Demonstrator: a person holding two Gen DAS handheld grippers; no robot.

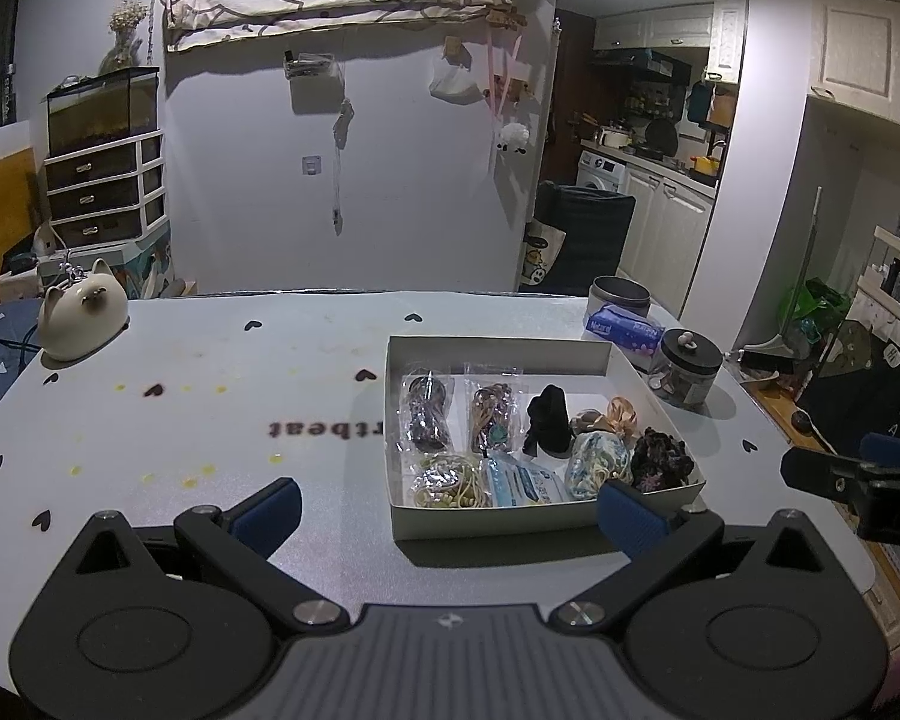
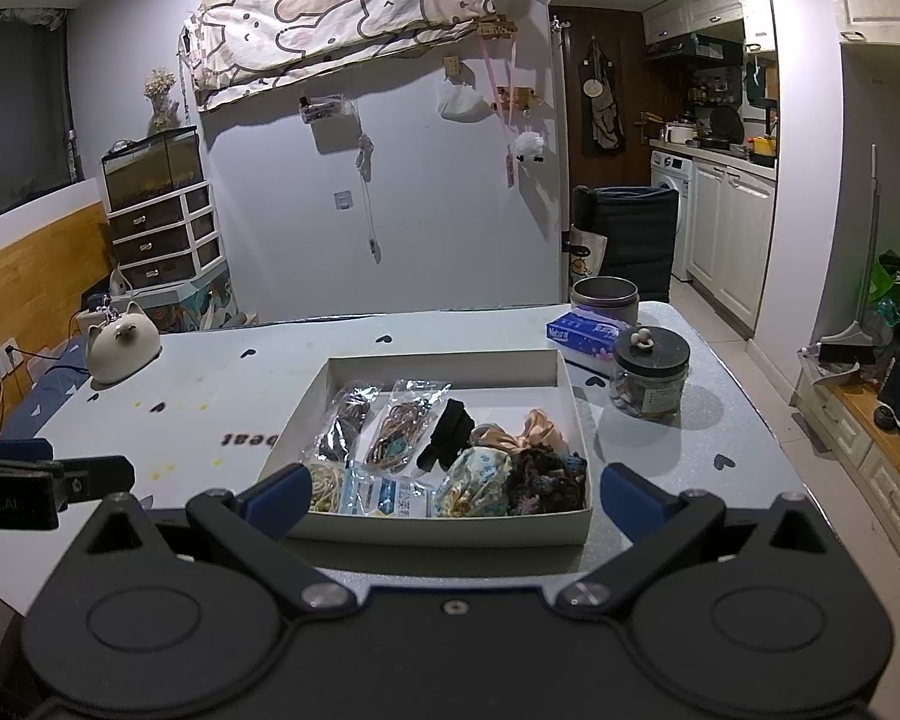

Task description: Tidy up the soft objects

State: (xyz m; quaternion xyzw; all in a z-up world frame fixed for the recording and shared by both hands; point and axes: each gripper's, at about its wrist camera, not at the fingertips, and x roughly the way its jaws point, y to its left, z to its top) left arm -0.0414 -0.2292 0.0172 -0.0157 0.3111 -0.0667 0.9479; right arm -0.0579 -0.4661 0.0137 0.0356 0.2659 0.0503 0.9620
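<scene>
A white cardboard box [image 1: 498, 348] [image 2: 444, 363] sits on the table and holds soft items: a black scrunchie [image 1: 547, 417] [image 2: 447, 432], a peach satin scrunchie [image 1: 615, 414] [image 2: 531, 429], a light blue patterned scrunchie [image 1: 597, 462] [image 2: 477, 480], a dark purple scrunchie [image 1: 660, 456] [image 2: 546, 477], and plastic bags of hair ties [image 1: 429, 411] [image 2: 405, 420]. My left gripper [image 1: 450, 516] is open and empty, just in front of the box. My right gripper [image 2: 450, 507] is open and empty, at the box's near wall.
A cat-shaped ceramic holder [image 1: 81, 315] [image 2: 120, 345] stands at the far left of the table. A tissue pack [image 1: 621, 327] [image 2: 582, 333], a metal tin [image 1: 621, 297] [image 2: 605, 297] and a lidded glass jar [image 1: 687, 366] [image 2: 651, 372] stand right of the box.
</scene>
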